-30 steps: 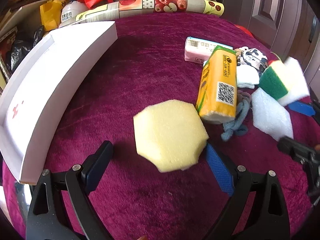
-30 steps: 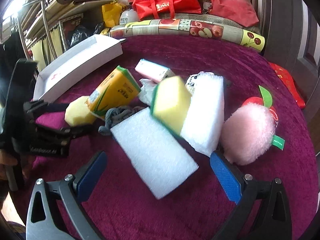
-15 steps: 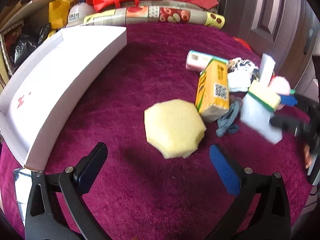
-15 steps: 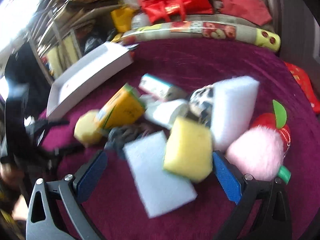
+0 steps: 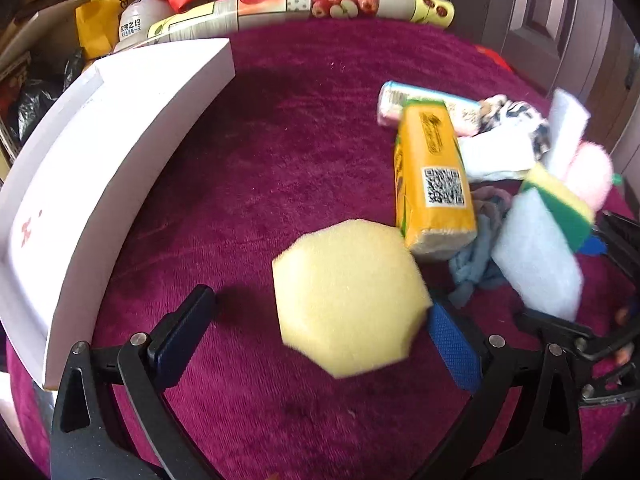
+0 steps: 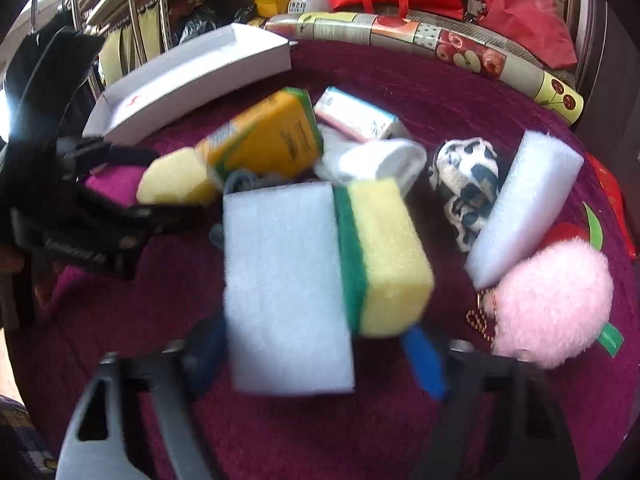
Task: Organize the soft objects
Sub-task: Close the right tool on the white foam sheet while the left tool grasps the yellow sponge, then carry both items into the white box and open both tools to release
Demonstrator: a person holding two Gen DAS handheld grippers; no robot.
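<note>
A yellow hexagonal sponge (image 5: pixel 348 300) lies on the purple cloth between the wide-open jaws of my left gripper (image 5: pixel 320 336); its right edge is next to the blue pad. In the right wrist view, a flat white foam block (image 6: pixel 284 280) and a yellow-green scouring sponge (image 6: pixel 384 260) lie side by side between the jaws of my right gripper (image 6: pixel 316 360). Those jaws are closing and the picture is blurred. I see no pad pressing on either one. The white box (image 5: pixel 100 160) stands at the left.
A yellow tissue pack (image 6: pixel 272 140), a pink tissue pack (image 6: pixel 352 116), a white roll (image 6: pixel 380 160), a spotted cloth (image 6: pixel 464 184), a second foam block (image 6: pixel 524 208) and a pink pompom (image 6: pixel 552 304) crowd the cloth. A blue-grey rag (image 5: pixel 476 252) lies by the yellow pack. Bags and a patterned roll (image 5: pixel 300 4) line the back.
The right jaws have narrowed around the foam block and scouring sponge, which now sit low between them. The hexagonal sponge sits closer in between the left jaws.
</note>
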